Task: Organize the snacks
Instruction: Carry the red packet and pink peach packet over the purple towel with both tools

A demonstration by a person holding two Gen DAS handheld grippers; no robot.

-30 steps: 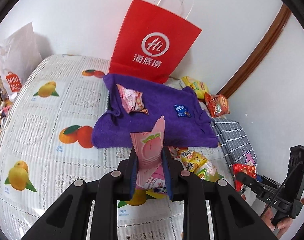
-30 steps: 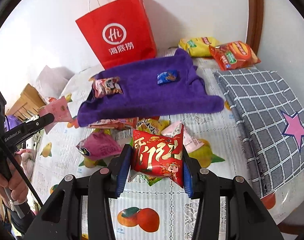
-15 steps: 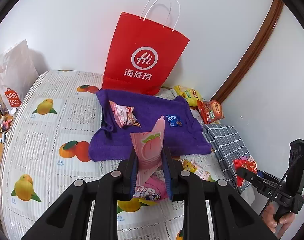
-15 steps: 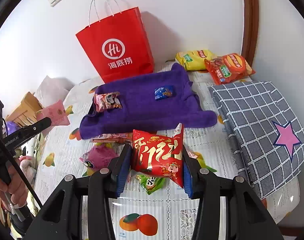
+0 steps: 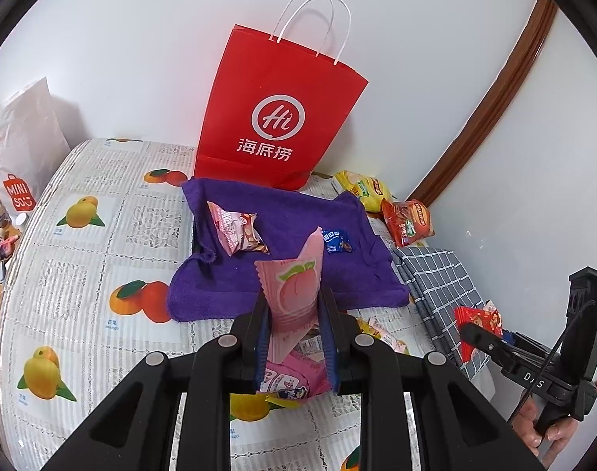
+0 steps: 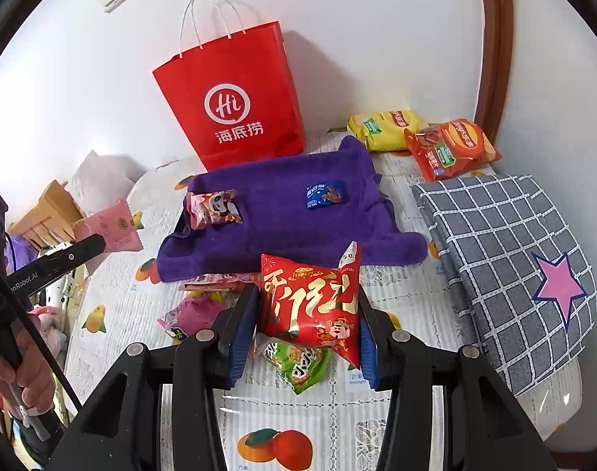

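L gripper (image 5: 294,337) pinches pink peach-print sachet (image 5: 294,294); R gripper (image 6: 306,325) pinches red foil snack pack (image 6: 310,306). Both held above surface w/ fruit-print cloth (image 6: 400,306), near purple towel (image 6: 282,216).

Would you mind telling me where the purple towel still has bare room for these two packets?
The purple towel is bare along its near edge and in the middle, between the pink snack and the small blue packet. The cloth just in front of the towel is crowded with loose packets.
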